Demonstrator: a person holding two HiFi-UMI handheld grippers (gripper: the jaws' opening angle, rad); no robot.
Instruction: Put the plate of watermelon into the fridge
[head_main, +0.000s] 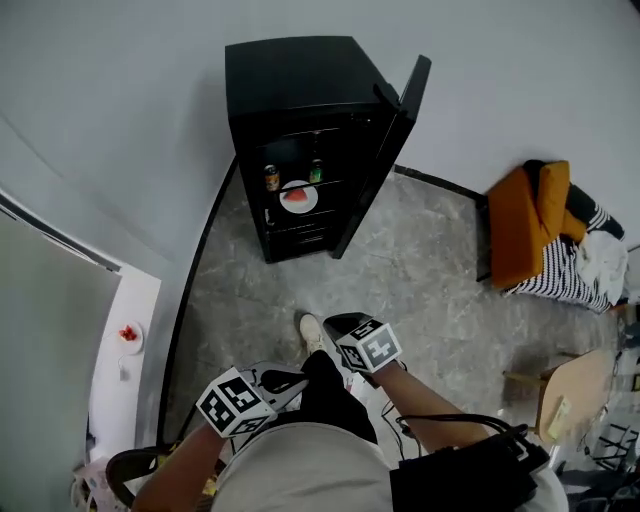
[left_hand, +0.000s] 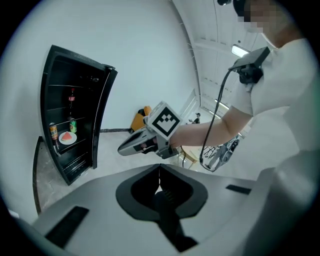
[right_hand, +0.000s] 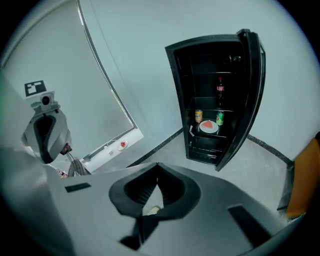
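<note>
Plate of watermelon (head_main: 298, 197) sits inside the open fridge (head_main: 300, 90), midway up; I judge it stiff, light and breakable, with the slice free to slide, so I'd hold the bare rim and keep it level; left gripper (left_hand: 159, 175) and right gripper (right_hand: 158, 171) are both pressed together, empty, well apart from it.

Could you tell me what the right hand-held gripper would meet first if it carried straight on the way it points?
Most likely the bare floor left of the fridge, near the wall; depth is unclear.
</note>
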